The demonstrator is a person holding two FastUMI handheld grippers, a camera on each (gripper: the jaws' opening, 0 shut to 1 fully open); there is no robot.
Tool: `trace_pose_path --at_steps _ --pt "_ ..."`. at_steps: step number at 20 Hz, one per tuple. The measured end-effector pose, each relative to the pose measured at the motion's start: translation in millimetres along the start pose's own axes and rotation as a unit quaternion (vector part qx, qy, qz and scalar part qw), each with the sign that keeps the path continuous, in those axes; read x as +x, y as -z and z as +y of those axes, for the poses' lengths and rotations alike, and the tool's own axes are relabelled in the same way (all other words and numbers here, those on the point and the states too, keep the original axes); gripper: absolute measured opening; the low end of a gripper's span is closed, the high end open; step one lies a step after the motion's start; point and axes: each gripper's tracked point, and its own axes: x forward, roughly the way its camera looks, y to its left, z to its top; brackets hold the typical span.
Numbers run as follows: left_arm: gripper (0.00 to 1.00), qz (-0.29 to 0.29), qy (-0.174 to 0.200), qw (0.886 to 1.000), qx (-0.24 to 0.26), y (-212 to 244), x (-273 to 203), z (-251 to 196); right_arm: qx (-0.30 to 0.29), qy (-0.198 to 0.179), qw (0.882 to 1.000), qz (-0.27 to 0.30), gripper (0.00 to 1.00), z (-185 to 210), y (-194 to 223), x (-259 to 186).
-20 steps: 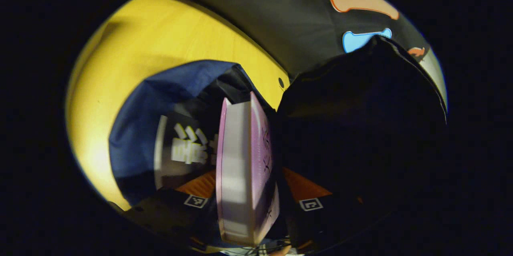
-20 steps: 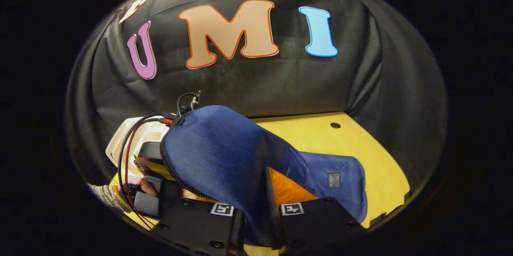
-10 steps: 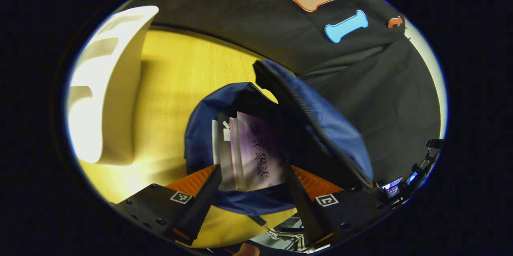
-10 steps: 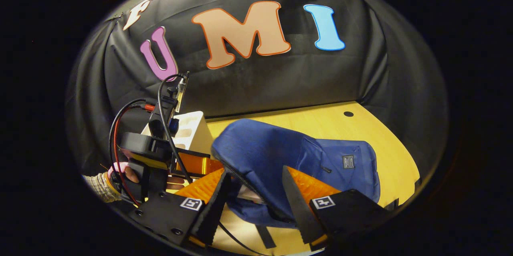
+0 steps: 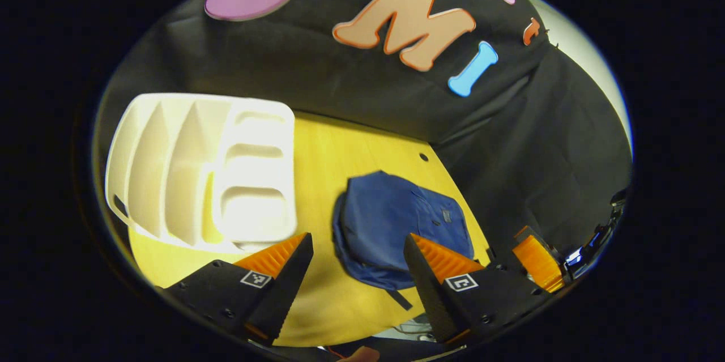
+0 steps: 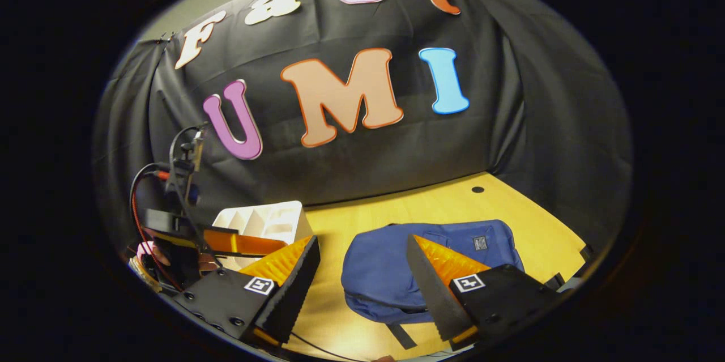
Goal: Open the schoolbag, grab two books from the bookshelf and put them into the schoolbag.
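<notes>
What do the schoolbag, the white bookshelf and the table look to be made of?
Schoolbag: blue woven fabric, matte; it lies slumped with soft folds. Bookshelf: probably moulded plastic, smooth white, with rounded dividers and edges. Table: looks like wood or a laminate, yellow with faint grain and slight sheen.

Yellow table [image 5: 345,152] (one small hole [image 5: 423,157])

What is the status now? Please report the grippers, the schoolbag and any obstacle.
Left gripper open, empty. Right gripper open, empty. Schoolbag flat on the table, flap down. White bookshelf holds no books; nothing in the way.
</notes>
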Motion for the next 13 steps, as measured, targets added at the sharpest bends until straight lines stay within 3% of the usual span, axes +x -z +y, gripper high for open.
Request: trace_pose_path --at_steps 3,6,8,10,12,13 --pt "0.94 -0.087 -0.086 0.99 0.07 -50 -35 47 -0.005 0.016 0.999 -0.033 1.0 4 -22 -4" --pt "0.94 -0.171 -0.164 0.963 0.125 -98 -79 77 -0.017 0.025 0.997 -0.065 1.0 9 -44 -7" --pt "0.93 -0.222 -0.205 0.943 0.14 -126 -105 91 -0.024 0.028 0.995 -0.09 0.94 15 -60 -10" --pt "0.93 -0.25 -0.227 0.93 0.143 -143 -122 98 -0.028 0.032 0.993 -0.111 0.99 17 -72 -13" --pt "0.89 -0.266 -0.235 0.924 0.145 -149 -131 101 -0.027 0.032 0.992 -0.119 0.99 22 -76 -14" --pt "0.93 -0.266 -0.236 0.923 0.148 -149 -132 103 -0.028 0.033 0.992 -0.12 0.99 22 -75 -15"
